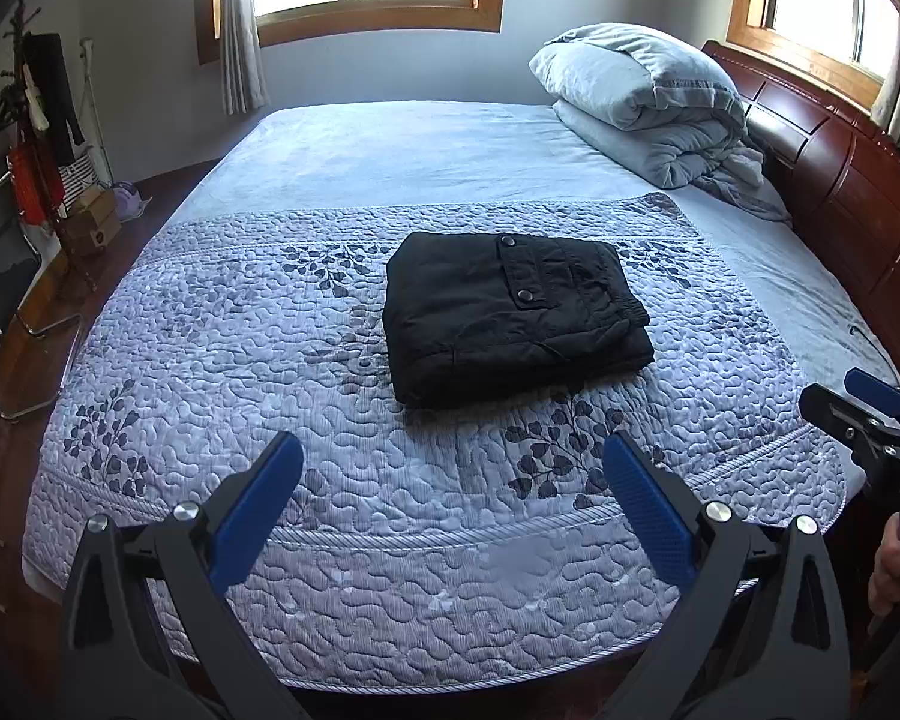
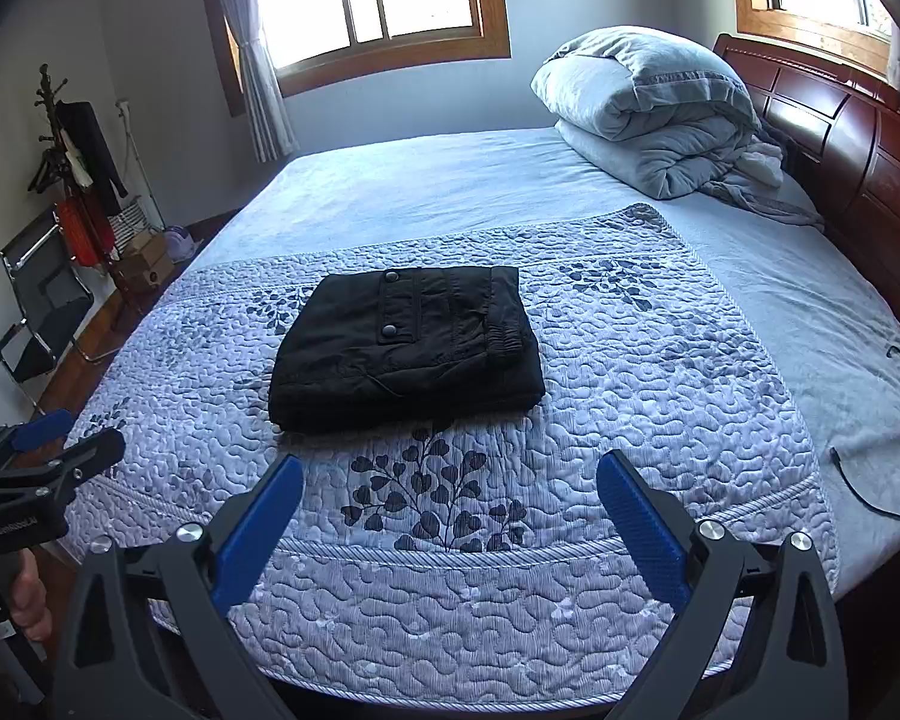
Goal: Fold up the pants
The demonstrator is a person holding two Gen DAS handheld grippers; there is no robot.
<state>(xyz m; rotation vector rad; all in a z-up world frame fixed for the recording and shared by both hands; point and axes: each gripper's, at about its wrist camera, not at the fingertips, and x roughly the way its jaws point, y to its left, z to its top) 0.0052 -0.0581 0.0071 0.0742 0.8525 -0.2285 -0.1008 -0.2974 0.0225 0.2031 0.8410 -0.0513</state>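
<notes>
The black pants point(image 1: 513, 315) lie folded into a compact rectangle on the patterned quilt point(image 1: 270, 360), a snap pocket facing up. They also show in the right wrist view point(image 2: 405, 348). My left gripper point(image 1: 453, 468) is open and empty, held back over the near part of the bed, apart from the pants. My right gripper point(image 2: 450, 486) is open and empty, likewise short of the pants. The right gripper shows at the right edge of the left wrist view point(image 1: 858, 408), and the left gripper at the left edge of the right wrist view point(image 2: 48, 450).
A folded grey duvet point(image 1: 642, 102) sits at the far right by the wooden headboard point(image 1: 840, 180). A black cable point(image 2: 870, 492) lies on the sheet at the right. A coat rack point(image 1: 36, 120), boxes and a folding chair point(image 2: 42, 300) stand on the floor at the left.
</notes>
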